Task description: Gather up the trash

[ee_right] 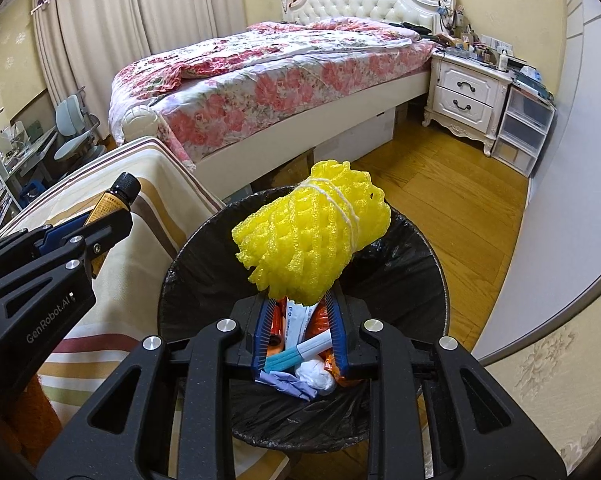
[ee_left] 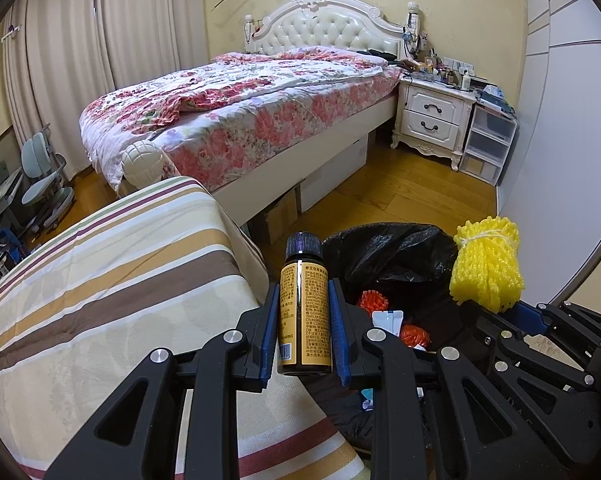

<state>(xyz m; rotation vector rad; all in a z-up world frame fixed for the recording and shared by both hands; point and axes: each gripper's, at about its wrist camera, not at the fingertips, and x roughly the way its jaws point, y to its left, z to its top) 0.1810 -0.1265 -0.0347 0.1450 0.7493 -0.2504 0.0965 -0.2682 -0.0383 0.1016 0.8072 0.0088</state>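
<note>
Two views, left wrist first.
Left gripper [ee_left: 304, 320]: blue pads pinch an upright brown bottle [ee_left: 303, 312] at mid-body; its base hangs free beyond the striped cloth [ee_left: 100, 280].
Bottle label: gold with small print, too fine to read; dark ribbed cap on top.
Trash bin [ee_left: 380, 256]: black liner, just right of the bottle; its near rim is cut off by the gripper frames, and orange and white scraps show inside.
Yellow foam net [ee_left: 486, 264]: tied with white string, above the bin's right side; its lower end is hidden by the right gripper's black frame.

Right wrist view.
Right gripper [ee_right: 298, 312]: fingers close on the lower end of the yellow foam net [ee_right: 312, 236], held above the trash bin [ee_right: 428, 264]; the exact contact is hidden by the foam.
Bin contents: orange wrappers, white and teal packet, white wad, purple scrap, partly screened by the fingers.
Left gripper [ee_right: 88, 228]: at left edge, bottle [ee_right: 108, 204] tilted between its fingers, only cap and upper label visible.
Background: bed [ee_right: 260, 80] and nightstand [ee_right: 464, 92], its top too cluttered to sort out.
</note>
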